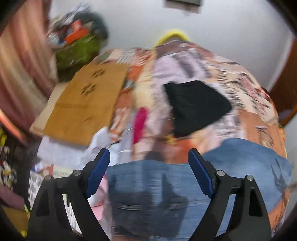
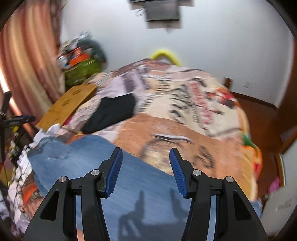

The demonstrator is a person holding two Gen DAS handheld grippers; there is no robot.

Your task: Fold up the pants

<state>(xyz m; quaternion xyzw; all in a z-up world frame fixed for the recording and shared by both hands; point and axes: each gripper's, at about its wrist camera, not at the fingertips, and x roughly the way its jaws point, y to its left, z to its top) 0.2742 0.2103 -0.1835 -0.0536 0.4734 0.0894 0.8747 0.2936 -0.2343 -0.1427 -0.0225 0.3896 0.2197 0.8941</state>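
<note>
- Both views smeared by motion blur; print on the bedspread [image 2: 185, 103] unreadable.
- Blue jeans [image 1: 157, 185] below the left gripper [image 1: 149, 174]: near end cut off by bottom frame edge; seams and pockets indistinct.
- Heap [image 1: 76, 37] far up-left of the left gripper: items indistinguishable.
- Dark wall object [image 2: 161, 11] above the right gripper [image 2: 146, 171]: cropped by top edge, unidentifiable.

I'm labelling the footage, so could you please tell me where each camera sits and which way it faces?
Left wrist view: on the left tool, angled down across the bed at the blue jeans and black garment; both open fingers show.
Right wrist view: on the right tool, angled down over the jeans and the patterned bedspread; both open fingers show.
Shared: jeans, black garment, brown cardboard, white wall.
</note>
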